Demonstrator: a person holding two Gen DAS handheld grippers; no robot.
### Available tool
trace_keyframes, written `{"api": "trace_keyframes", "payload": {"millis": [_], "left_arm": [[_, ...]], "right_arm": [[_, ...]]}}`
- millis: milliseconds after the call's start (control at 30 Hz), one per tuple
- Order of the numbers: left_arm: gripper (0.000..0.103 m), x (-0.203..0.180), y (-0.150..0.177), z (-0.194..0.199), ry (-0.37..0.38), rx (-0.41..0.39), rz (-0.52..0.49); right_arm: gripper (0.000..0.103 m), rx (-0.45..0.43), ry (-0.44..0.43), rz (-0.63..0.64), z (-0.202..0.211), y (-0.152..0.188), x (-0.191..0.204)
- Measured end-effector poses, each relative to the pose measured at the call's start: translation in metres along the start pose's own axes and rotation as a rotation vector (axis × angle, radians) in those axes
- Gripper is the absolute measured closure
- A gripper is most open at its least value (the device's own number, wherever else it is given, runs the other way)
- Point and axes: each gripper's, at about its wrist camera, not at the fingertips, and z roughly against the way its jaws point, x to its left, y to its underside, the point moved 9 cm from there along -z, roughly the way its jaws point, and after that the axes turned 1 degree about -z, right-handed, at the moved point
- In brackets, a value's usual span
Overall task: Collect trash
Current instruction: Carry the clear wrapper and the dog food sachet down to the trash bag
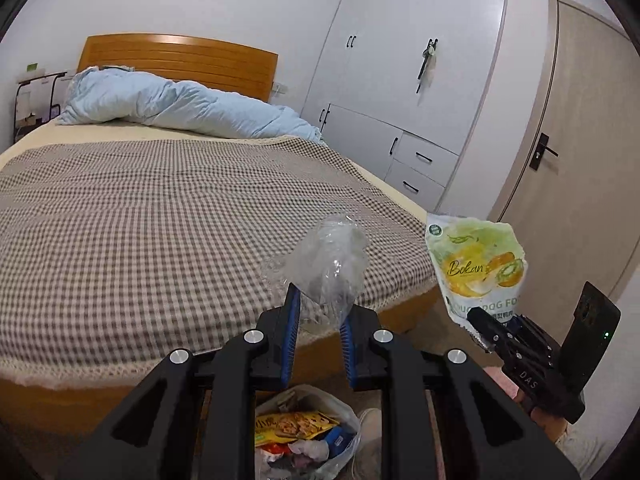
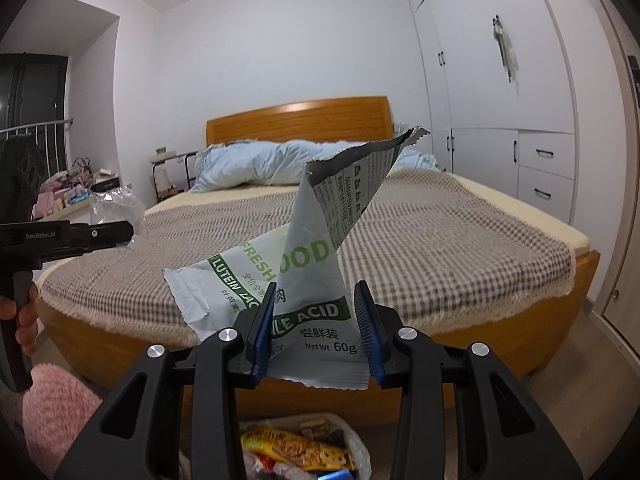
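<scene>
Off the checked bed's (image 1: 160,220) foot edge, above the trash bag (image 1: 308,436): left claw (image 1: 320,320) pinches crinkled clear plastic (image 1: 332,264); right claw (image 2: 316,320) clamps torn glossy pouch (image 2: 320,264).

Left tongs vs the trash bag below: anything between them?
Nothing. In the left wrist view the left tongs, gripping crumpled clear plastic wrap, hang above the open white trash bag; only air between.

trash bag (image 1: 344,436) cut off below

Wooden bed (image 1: 180,220), white wardrobe (image 1: 400,80).
</scene>
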Motion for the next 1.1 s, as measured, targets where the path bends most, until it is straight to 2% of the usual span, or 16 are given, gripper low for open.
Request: {"api": "trace_keyframes", "payload": {"millis": [233, 467, 700, 833, 967, 1100], "left_arm": [[0.086, 0.009, 0.048, -0.003, 0.008, 0.02, 0.039], [0.086, 0.015, 0.099, -0.018, 0.002, 0.079, 0.043], [0.086, 0.032, 0.147, -0.044, -0.039, 0.123, 0.034], [0.086, 0.045, 0.181, -0.061, -0.032, 0.181, 0.103], [0.086, 0.045, 0.187, -0.075, -0.073, 0.199, 0.013], [0.086, 0.053, 0.199, -0.091, -0.058, 0.245, 0.058]], "right_arm": [[0.065, 0.086, -0.013, -0.006, 0.001, 0.047, 0.003], [0.065, 0.186, -0.023, -0.038, -0.006, 0.095, 0.007], [0.065, 0.255, -0.022, -0.033, -0.019, 0.131, 0.018], [0.065, 0.308, -0.03, -0.024, -0.032, 0.152, 0.023], [0.065, 0.337, -0.035, -0.026, -0.04, 0.161, 0.026], [0.065, 0.362, -0.031, -0.033, -0.05, 0.17, 0.028]]}}
